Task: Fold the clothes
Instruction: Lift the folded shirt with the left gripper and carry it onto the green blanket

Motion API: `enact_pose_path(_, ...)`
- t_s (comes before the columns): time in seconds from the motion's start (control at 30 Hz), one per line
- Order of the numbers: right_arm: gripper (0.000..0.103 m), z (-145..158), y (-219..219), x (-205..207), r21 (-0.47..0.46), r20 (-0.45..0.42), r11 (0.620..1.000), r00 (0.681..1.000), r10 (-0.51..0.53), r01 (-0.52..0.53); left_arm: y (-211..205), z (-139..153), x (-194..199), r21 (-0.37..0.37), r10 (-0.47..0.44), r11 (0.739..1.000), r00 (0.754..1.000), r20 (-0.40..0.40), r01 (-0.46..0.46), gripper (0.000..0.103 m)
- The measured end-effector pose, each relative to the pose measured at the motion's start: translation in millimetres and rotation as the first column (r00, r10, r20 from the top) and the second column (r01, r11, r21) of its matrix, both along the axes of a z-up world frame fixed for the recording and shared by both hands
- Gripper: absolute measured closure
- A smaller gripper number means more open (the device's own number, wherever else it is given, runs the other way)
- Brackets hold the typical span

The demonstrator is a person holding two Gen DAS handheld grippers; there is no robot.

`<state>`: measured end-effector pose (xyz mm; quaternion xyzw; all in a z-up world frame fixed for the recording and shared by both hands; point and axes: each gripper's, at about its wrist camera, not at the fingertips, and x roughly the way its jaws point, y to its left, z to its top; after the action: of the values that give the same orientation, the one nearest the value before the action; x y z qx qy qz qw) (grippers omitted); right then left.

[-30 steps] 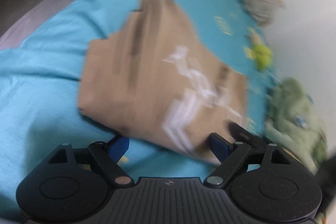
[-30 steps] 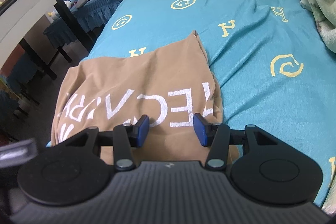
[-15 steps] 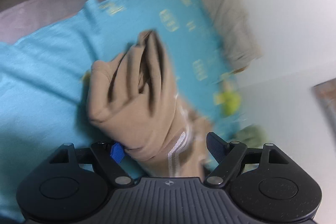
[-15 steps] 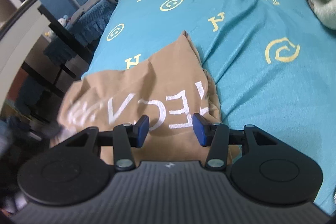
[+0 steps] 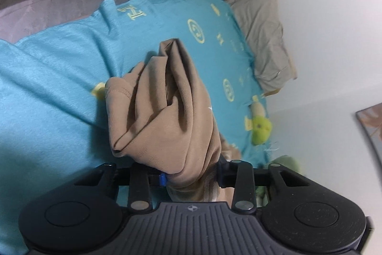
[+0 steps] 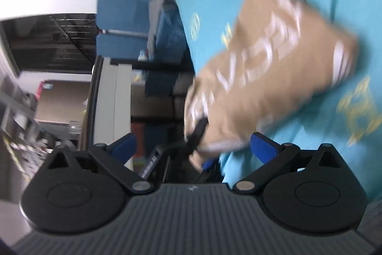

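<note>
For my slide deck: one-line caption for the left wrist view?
Left claw closing on a bunched tan garment above the turquoise bedspread.

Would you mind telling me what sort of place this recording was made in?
Most likely a bedroom in a home. A bed with a turquoise patterned sheet fills the view, a beige pillow lies at its head by the wall, and a green soft toy sits on the sheet.

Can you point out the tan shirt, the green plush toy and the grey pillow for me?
Tan cotton shirt with white lettering (image 5: pixel 172 111): left wrist view, on its bunched folds.
Round green plush toy (image 5: pixel 260 129): left wrist view, on its head.
Flat grey pillow (image 5: pixel 262 40): left wrist view, on its middle.
</note>
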<state>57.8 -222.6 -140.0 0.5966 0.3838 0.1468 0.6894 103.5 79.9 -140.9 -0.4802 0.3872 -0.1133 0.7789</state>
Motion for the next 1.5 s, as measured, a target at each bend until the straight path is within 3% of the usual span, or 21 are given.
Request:
enact_pose_path(0.07,0.0,-12,6,6,0.007,-0.044,1.0,0.999,-0.004,0.005,-1,1,1,-0.018,0.006,1.0,1.0,0.011,-0.006,0.068)
enact_pose_path(0.2,0.001,-31,-5,8,-0.035,-0.128,0.991,0.982,-0.136,0.133,2,3,-1,-0.042,0.016,0.999,0.999,0.039,-0.014,0.07)
enact_pose_path(0.23,0.01,-34,-11,7,-0.038,-0.148,0.985,0.974,-0.174,0.17,2,4,-1,-0.046,0.018,0.999,0.999,0.044,-0.016,0.07)
enact_pose_path(0.27,0.027,-35,-17,5,-0.049,-0.157,0.977,0.965,-0.211,0.206,3,4,0,-0.05,0.019,0.999,0.999,0.048,-0.017,0.07)
enact_pose_path(0.47,0.064,-20,-22,-1,-0.11,-0.094,0.959,0.958,-0.271,0.26,4,11,0,-0.072,0.022,0.997,0.997,0.068,-0.017,0.071)
enact_pose_path(0.57,0.072,-1,-19,-7,-0.126,-0.052,0.96,0.965,-0.256,0.248,10,22,-6,-0.102,0.028,0.995,0.998,0.05,-0.023,0.071)
enact_pose_path(0.7,0.074,32,-29,-24,-0.138,-0.004,0.957,0.966,-0.257,0.254,6,51,-13,-0.123,0.003,0.992,1.0,0.029,0.001,0.071)
enact_pose_path(0.83,0.074,70,-66,-53,-0.124,0.031,0.944,0.953,-0.303,0.304,-28,91,-16,-0.139,-0.055,0.989,0.998,0.003,0.055,0.071)
enact_pose_path(1.0,0.074,131,-145,-85,-0.151,0.086,0.91,0.922,-0.378,0.387,-117,148,-5,-0.151,-0.183,0.971,0.983,0.015,0.183,0.071)
enact_pose_path(1.13,0.074,185,-231,-109,-0.183,0.163,0.85,0.868,-0.47,0.495,-226,195,10,-0.169,-0.311,0.933,0.948,0.067,0.318,0.071)
enact_pose_path(1.33,0.074,276,-363,-140,-0.28,0.332,0.692,0.744,-0.58,0.665,-412,265,36,-0.176,-0.492,0.833,0.848,0.198,0.524,0.071)
enact_pose_path(1.5,0.074,317,-434,-168,-0.353,0.427,0.539,0.644,-0.634,0.765,-545,292,46,-0.173,-0.609,0.733,0.747,0.266,0.658,0.07)
